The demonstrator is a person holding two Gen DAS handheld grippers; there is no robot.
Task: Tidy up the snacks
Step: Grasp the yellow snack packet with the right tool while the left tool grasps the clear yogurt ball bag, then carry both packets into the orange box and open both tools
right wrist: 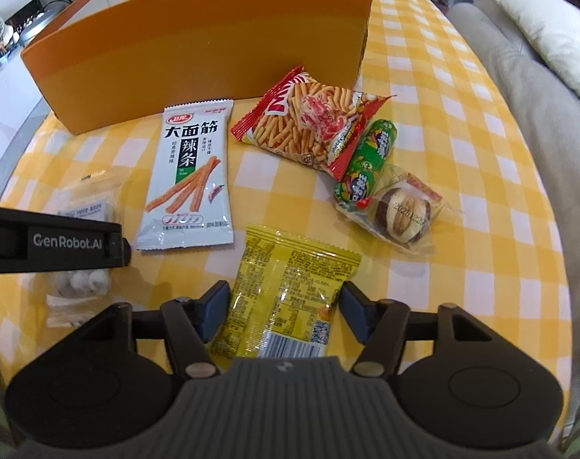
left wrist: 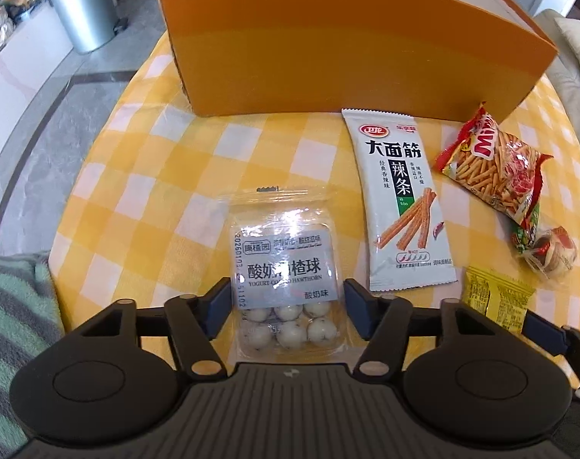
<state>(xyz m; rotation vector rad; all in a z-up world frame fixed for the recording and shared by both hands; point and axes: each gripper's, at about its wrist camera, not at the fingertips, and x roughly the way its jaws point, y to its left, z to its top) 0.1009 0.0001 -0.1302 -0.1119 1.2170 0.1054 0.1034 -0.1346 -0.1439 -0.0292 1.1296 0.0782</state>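
The left gripper (left wrist: 286,308) hangs low over the table (left wrist: 144,191), its fingers (left wrist: 218,306) spread wide on either side of a clear pack of yogurt hawthorn balls (left wrist: 284,267); the pack lies flat between them and neither finger visibly presses it. Ahead of those fingers and a little to the right lies a white spicy-strip packet (left wrist: 399,206), and beyond it stands the orange box (left wrist: 351,49). The right gripper (right wrist: 284,311) is just as widely parted, with a yellow snack packet (right wrist: 286,298) lying between its fingers (right wrist: 215,310), not visibly pinched. Further out past them sit a red bag of fries-shaped snacks (right wrist: 313,122), a green sausage stick (right wrist: 366,160) touching it, and a wrapped round pastry (right wrist: 403,214) just beside the stick.
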